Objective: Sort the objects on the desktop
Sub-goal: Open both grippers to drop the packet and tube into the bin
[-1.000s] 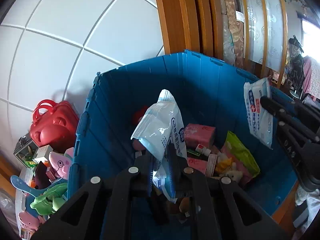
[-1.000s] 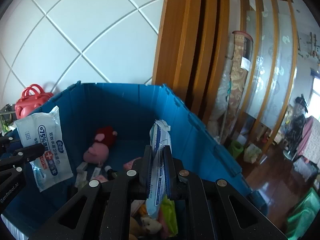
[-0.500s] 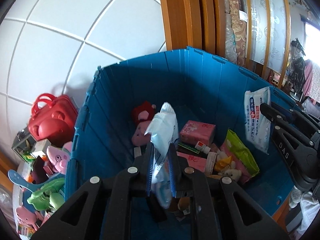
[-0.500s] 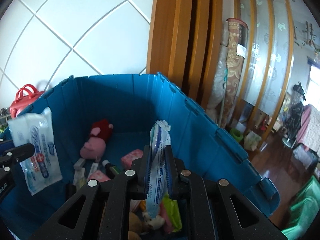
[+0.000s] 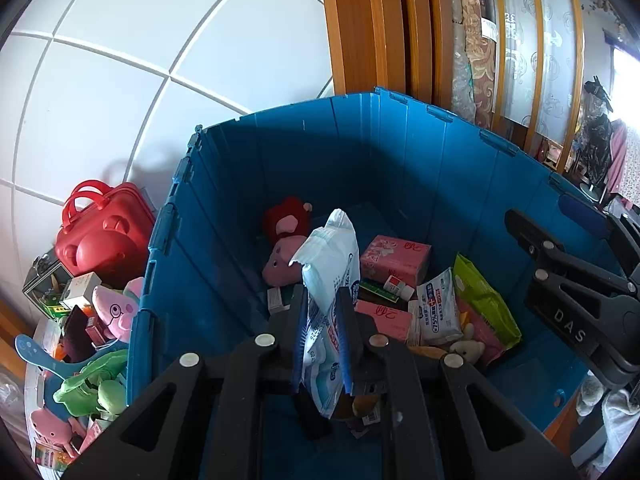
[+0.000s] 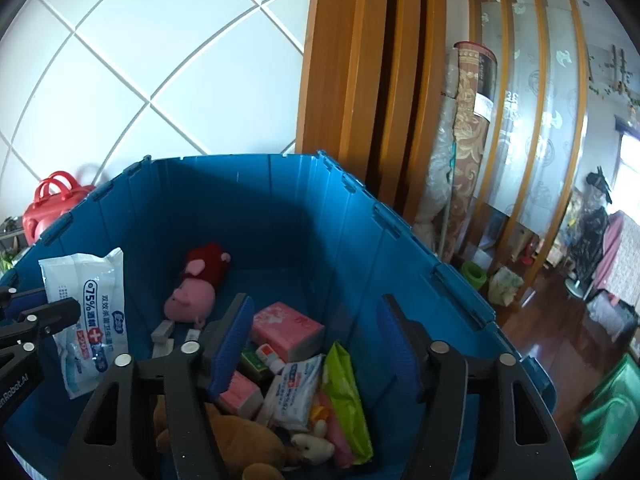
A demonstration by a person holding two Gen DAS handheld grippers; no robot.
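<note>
Your right tool now stands spread and empty over the deep blue plastic crate; half a second ago it pinched a white wet-wipe pack, which now lies in the crate beside the lime-green pouch. That drop looks done. Your left tool still pinches its own white wipe pack above the crate, likely next. Count: two wipe packs, two pink tissue packs, one pink pig plush.

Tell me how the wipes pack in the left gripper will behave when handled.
The wipes pack looks soft: its top droops above the shut left hand-held gripper. The film wrapper seems glossy, so possibly slippery. Dropped, it should probably land flat in the blue bin, not roll.
</note>
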